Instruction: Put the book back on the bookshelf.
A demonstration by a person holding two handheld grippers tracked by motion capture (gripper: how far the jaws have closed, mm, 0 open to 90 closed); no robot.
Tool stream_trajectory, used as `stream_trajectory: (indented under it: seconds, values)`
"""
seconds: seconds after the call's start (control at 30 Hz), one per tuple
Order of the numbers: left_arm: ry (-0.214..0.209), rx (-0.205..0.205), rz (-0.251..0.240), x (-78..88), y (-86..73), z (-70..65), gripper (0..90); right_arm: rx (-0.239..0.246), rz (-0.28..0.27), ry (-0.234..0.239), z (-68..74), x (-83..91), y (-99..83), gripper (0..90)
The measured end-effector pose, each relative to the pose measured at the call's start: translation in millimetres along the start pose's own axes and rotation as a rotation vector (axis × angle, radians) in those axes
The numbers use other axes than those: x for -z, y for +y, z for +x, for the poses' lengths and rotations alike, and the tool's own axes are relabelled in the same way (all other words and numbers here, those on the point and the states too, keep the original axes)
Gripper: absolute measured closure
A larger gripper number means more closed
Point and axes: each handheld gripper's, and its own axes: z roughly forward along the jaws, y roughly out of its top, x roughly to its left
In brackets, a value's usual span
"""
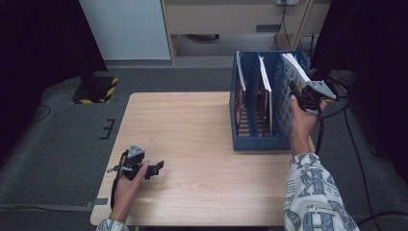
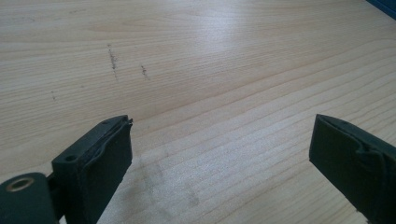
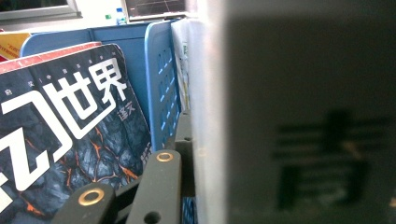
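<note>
Item: blue file rack (image 1: 262,139), three upright slots, standing on the right half of the wooden table (image 1: 192,192), toward the far edge. Contents: a magazine in the left slot, a dark-covered magazine (image 3: 70,126) with white characters in the middle slot, and a white-edged booklet (image 1: 296,65) in the right slot, leaning against the perforated divider.

Item: right gripper (image 1: 294,90), held at the near right top corner of the rack. Its view looks along the divider, with the booklet's pale cover (image 3: 303,116) blurred and very close on the right. Jaws drawn most of the way together; they appear clamped on the booklet's edge, though the far pad is hidden behind the cover.

Item: left gripper (image 1: 156,168), resting low over the near left part of the table, well apart from the rack. Jaws stand wide apart with bare wood between them; nothing held.

Step in hand, as judged: seating or drawing the booklet at the right slot, grip apparently made and the booklet's lower part inside the slot.

Next move calls for: a straight travel along the slot's line, keeping the booklet parallel to the divider so its corners do not catch the perforated wall, and a firm pinch so the thin pages do not slip or fan. The left gripper may need to steady the rack.
</note>
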Motion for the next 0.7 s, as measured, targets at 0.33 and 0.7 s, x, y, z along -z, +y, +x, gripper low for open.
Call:
stream_trajectory:
  seconds: [0.33, 0.7]
  values:
    - [0.007, 0.002, 0.003, 2.3, -1.6, 1.7, 5.3, 0.005, -0.004, 0.011, 3.0, -3.5, -8.7, 73.6]
    - [0.012, -0.004, -0.001, 4.1, -1.2, 0.1, 5.3, 0.032, 0.009, 0.021, 1.8, 8.5, -16.4, 73.4]
